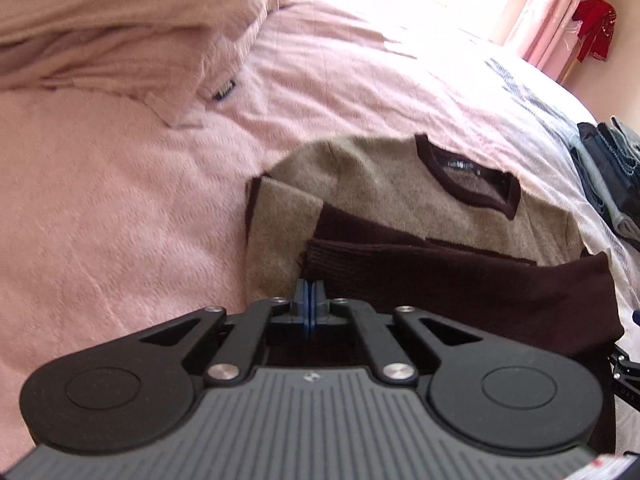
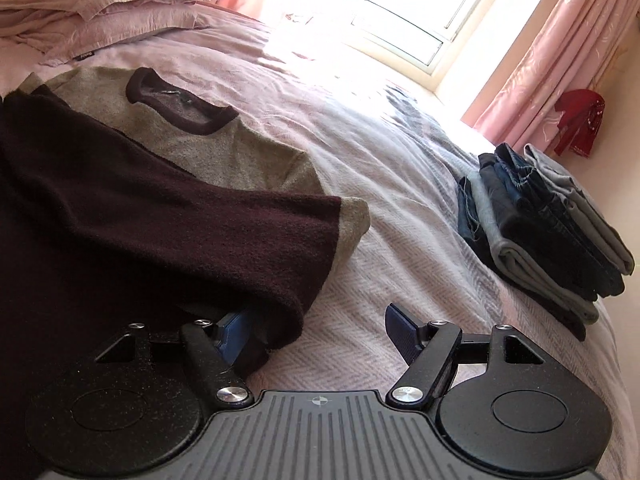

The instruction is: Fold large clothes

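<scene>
Pink bedding covers the bed [image 2: 360, 200], where a tan-and-maroon sweater [image 2: 120, 200] lies partly folded at its near left, neckline toward the pillows [image 2: 100, 4]. At the sweater's near edge the left claw [image 1: 310, 300] has its blue pads pressed together; whether cloth is caught between them I cannot tell. Beside it, the right claw [image 2: 320, 328] gapes wide, its left finger tucked under the maroon hem, gripping nothing. Folded jeans [image 2: 540, 220] are stacked at the far right.

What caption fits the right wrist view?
Open right hand-held gripper at the sweater hem on the bed, folded jeans beyond.
</scene>
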